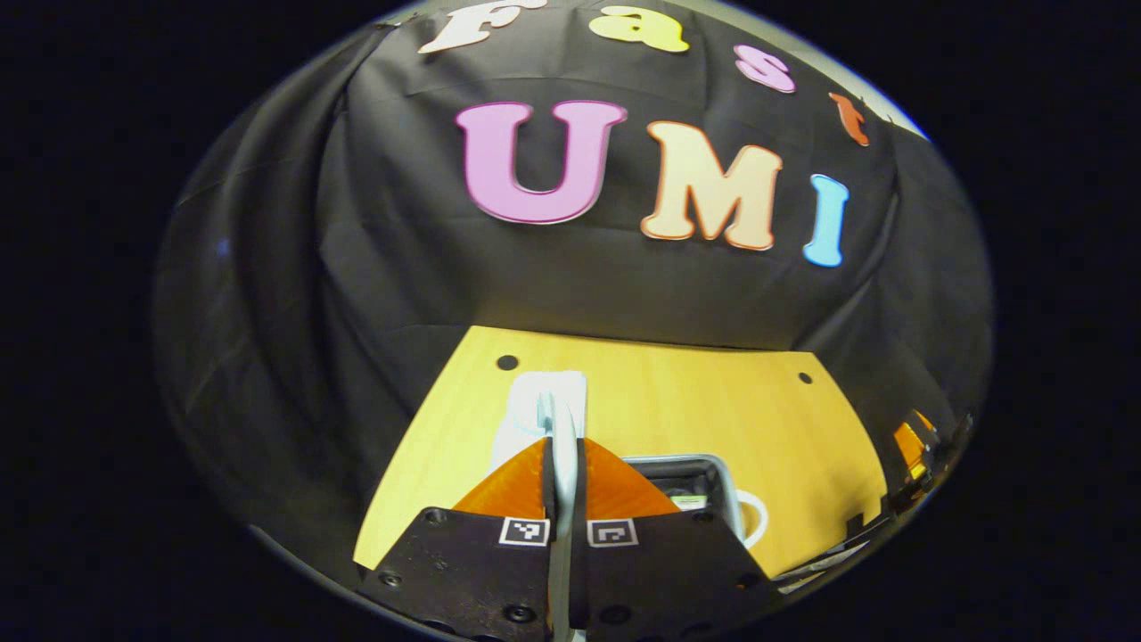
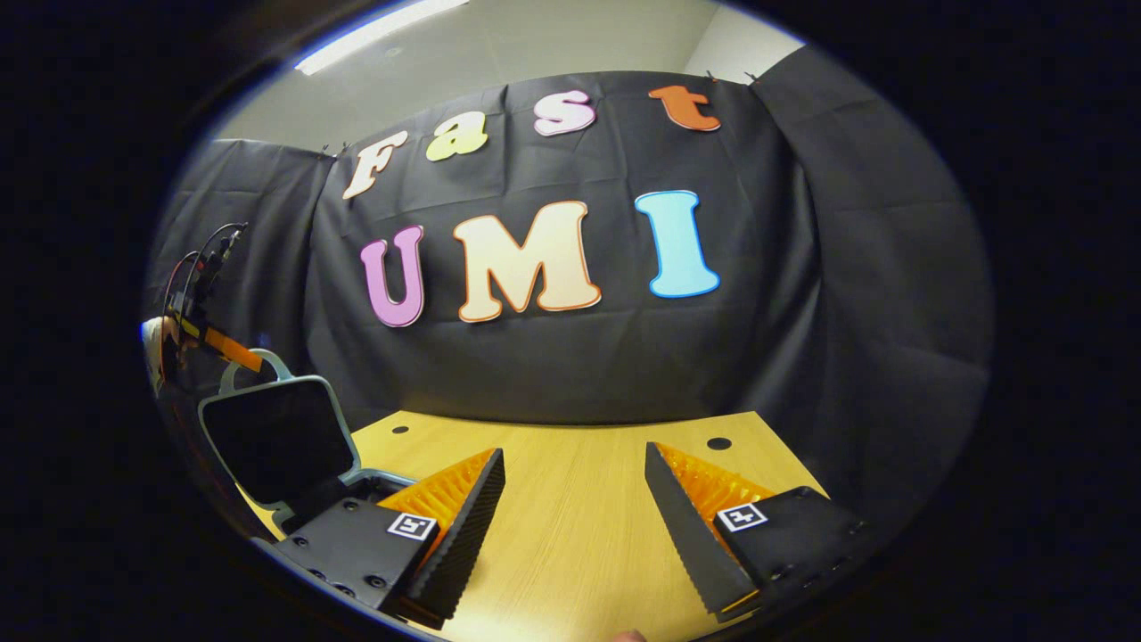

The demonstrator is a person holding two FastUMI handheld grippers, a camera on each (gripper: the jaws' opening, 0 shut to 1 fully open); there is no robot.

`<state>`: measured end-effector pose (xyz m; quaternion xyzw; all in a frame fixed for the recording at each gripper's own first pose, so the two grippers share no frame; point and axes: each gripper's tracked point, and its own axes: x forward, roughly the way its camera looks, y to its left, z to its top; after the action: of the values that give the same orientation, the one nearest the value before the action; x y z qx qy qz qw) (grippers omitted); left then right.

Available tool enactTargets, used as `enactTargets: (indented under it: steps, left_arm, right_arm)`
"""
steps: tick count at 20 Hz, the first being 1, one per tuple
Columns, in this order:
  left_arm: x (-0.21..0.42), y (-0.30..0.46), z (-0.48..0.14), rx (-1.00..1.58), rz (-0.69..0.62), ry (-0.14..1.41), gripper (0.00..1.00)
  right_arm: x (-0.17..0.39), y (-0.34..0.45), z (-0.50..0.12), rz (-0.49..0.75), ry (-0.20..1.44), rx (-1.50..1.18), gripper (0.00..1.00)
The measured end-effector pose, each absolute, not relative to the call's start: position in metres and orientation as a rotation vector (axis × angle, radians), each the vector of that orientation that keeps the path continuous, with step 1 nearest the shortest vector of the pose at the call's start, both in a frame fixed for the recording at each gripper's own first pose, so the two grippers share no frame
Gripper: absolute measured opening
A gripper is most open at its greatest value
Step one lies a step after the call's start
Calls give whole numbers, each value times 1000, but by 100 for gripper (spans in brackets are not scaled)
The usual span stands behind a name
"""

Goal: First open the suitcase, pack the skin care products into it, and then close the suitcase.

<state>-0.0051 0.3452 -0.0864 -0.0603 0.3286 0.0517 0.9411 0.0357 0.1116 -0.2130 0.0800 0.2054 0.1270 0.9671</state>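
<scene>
The suitcase lid (image 2: 272,441) is held upright over the desk (image 2: 579,499) by the left hand-held gripper (image 1: 562,446), clenched on its rim; the right hand-held gripper (image 2: 575,495) is kept spread, empty, ready for products.

One open suitcase (image 2: 276,446), one wooden tabletop (image 2: 579,526), two tools, left tool (image 1: 562,464), right tool (image 2: 575,526), one hand (image 2: 159,343).

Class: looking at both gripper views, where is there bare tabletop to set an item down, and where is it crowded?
Free: the wooden table between the right gripper's open fingers, back to the cloth wall. Crowded: the left side, where the left gripper pinches the raised lid of the open suitcase.
</scene>
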Motion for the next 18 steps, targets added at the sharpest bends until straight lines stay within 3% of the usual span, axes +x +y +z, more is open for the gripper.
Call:
enactTargets:
  steps: [9, 12, 13, 14, 18]
  left_arm:
    - [16, 168, -135, -260, -159, 694, 1]
    - [13, 135, -165, -251, -183, 723, 2]
    - [13, 126, -175, -252, -184, 732, 2]
    - [12, 118, -186, -254, -179, 753, 2]
    - [15, 94, -224, -214, -129, 776, 2]
  right_arm:
    - [32, 67, -202, 244, 401, 154, 98]
    - [25, 51, -204, 245, 410, 140, 98]
    - [23, 45, -206, 249, 412, 129, 93]
    - [23, 37, -206, 248, 407, 116, 98]
    - [25, 13, -210, 255, 397, 123, 98]
